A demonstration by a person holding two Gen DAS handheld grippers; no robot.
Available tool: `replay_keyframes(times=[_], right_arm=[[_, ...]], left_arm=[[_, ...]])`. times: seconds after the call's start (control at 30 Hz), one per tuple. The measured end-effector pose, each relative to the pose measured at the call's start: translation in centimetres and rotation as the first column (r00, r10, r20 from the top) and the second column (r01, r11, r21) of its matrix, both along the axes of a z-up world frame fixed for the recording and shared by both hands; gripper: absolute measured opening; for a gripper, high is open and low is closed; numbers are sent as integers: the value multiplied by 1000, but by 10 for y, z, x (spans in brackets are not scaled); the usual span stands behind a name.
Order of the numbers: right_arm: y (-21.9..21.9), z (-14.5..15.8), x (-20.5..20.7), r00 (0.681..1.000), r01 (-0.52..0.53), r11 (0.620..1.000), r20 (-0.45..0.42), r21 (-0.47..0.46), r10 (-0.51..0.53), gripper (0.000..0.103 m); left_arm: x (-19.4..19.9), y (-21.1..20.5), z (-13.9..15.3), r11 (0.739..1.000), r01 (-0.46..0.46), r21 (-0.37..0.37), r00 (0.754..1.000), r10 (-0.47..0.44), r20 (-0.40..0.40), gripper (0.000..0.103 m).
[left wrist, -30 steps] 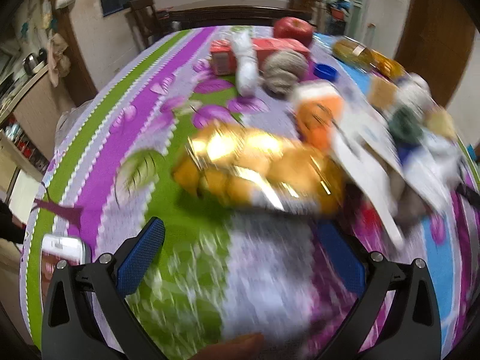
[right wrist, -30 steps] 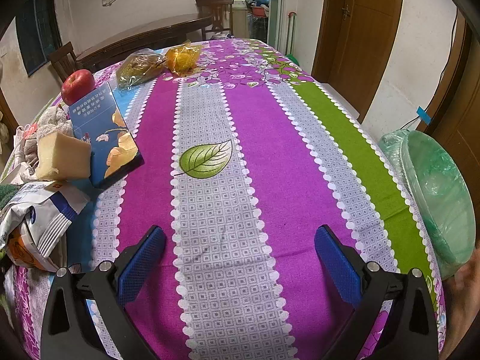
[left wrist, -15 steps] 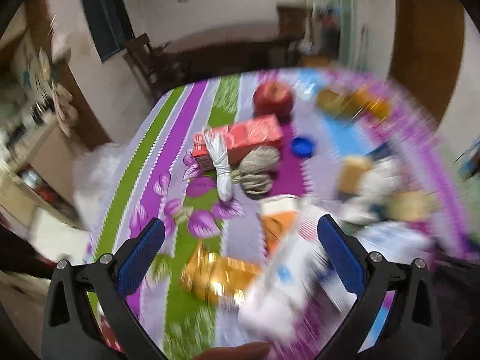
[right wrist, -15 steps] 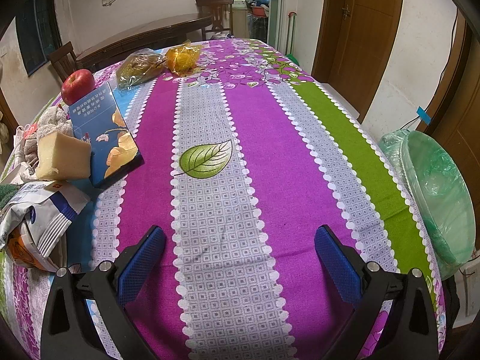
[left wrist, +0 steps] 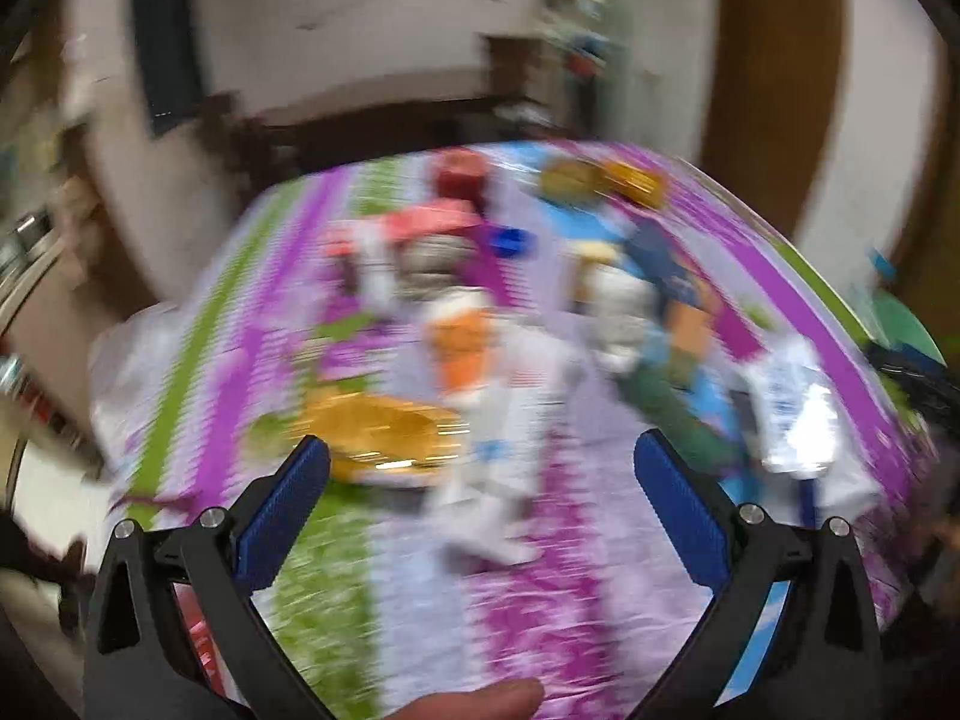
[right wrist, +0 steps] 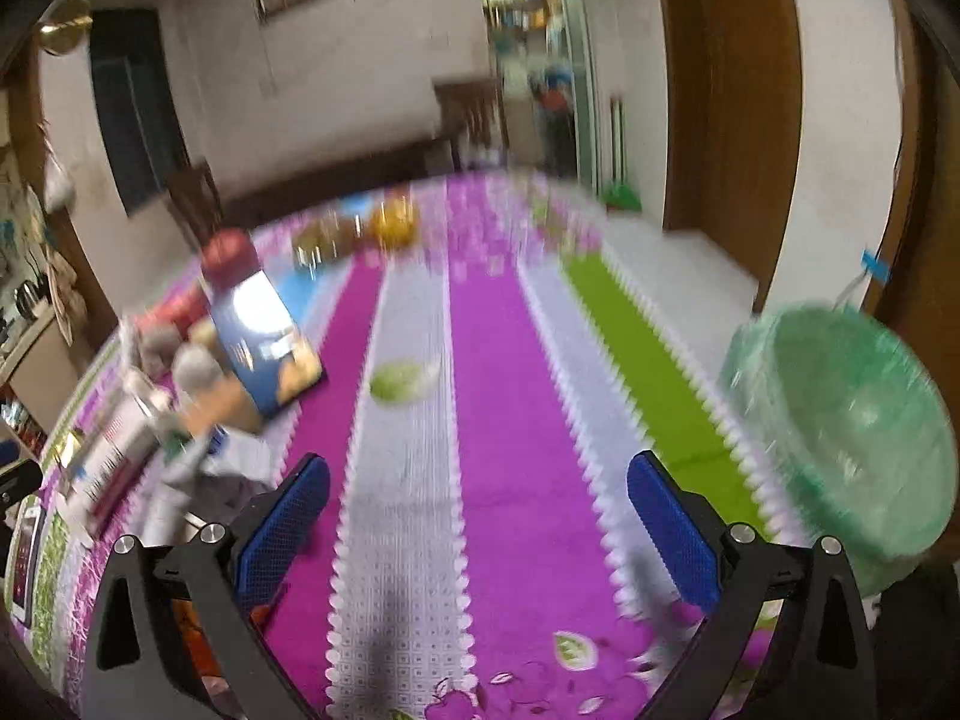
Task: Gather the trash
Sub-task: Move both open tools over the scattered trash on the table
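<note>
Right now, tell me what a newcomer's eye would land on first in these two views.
The striped purple, green and white tablecloth fills both views. In the left wrist view a blurred heap of litter lies beyond the open left tool, with a crinkled gold wrapper nearest its left finger. In the right wrist view a bin lined with a green bag stands off the table's right edge, beside the open right tool.

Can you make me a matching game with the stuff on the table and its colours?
Things:
1. apple
2. bin liner
3. bottle cap
4. snack wrapper

Colours:
a. blue
b. golden
c. red
d. pale green

Pairs: 1-c, 2-d, 3-a, 4-b
</note>
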State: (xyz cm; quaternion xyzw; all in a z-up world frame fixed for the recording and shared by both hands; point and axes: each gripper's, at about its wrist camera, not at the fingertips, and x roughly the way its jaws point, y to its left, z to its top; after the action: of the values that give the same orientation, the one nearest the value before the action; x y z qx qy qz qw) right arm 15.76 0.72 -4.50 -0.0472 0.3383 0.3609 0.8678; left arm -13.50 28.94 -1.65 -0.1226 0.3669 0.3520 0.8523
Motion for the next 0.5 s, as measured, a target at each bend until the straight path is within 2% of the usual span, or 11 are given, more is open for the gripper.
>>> replay_keyframes(times=[0.1,0.23,0.27,0.37,0.43,0.47,0.5], right_arm=[[-8,14,-3,999,7,1000,43,9,-7,99],[-9,16,-5,999,-26,1000,27,-13,26,99],[-8,14,-6,999,-25,999,29,-29,26,99],[3,-3,-6,1000,-27,996,-16,-87,25,99],[9,-12,-8,998,-45,995,-53,-94,41,99],[8,-10,-12,999,-28,995,-33,-99,25,99],[4,-3,-18,1000,16,995,26,-100,-14,99]], left_arm=[[-22,5,-13,998,-53,-35,998,51,-46,98],[-43,-5,-24,990,-139,0,987,138,-82,98],[-47,-5,-27,989,-148,-17,985,146,-92,98],[-57,-10,-39,989,-105,-100,988,93,-120,98],[-51,-16,-47,991,-116,-68,983,104,-150,98],[-44,-14,-52,991,-128,-47,980,119,-159,98],[-41,-17,-50,990,-138,-24,979,133,-155,98]])
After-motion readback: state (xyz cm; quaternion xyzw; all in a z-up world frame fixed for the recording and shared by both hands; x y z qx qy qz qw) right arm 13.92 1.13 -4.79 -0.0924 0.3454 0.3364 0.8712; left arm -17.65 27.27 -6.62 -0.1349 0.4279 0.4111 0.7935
